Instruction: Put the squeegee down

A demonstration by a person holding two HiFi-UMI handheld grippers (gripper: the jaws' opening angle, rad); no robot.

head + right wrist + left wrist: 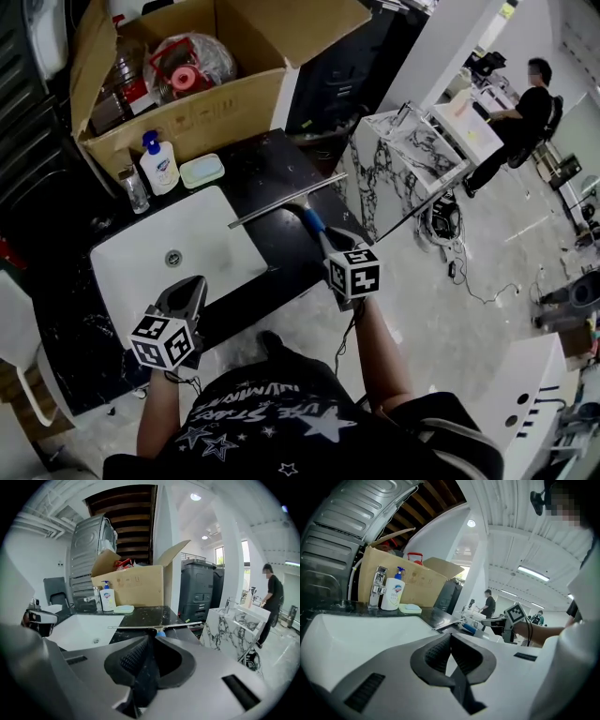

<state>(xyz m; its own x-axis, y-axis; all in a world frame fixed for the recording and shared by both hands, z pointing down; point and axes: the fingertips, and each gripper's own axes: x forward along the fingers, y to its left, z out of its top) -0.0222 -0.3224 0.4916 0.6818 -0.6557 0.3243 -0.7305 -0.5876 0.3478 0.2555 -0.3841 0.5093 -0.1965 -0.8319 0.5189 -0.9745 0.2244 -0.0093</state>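
**Sink counter and surroundings**

A white sink (pixel 122 267) is set into a black counter (pixel 272 173). Along the counter's back edge, a faucet (pixel 134 187), a soap bottle (pixel 159 165) and a pale green dish (pixel 202 171) are lined up side by side. Behind them an open cardboard box (pixel 197 108) is seen, filled with wrapped items. A marble-patterned table (pixel 412 141) is placed to the right, and cables (pixel 459 262) are strewn over the floor. A person (pixel 525 112) is seated well apart.

Left gripper (pixel 190 284) and right gripper (pixel 331 240) both closed, low
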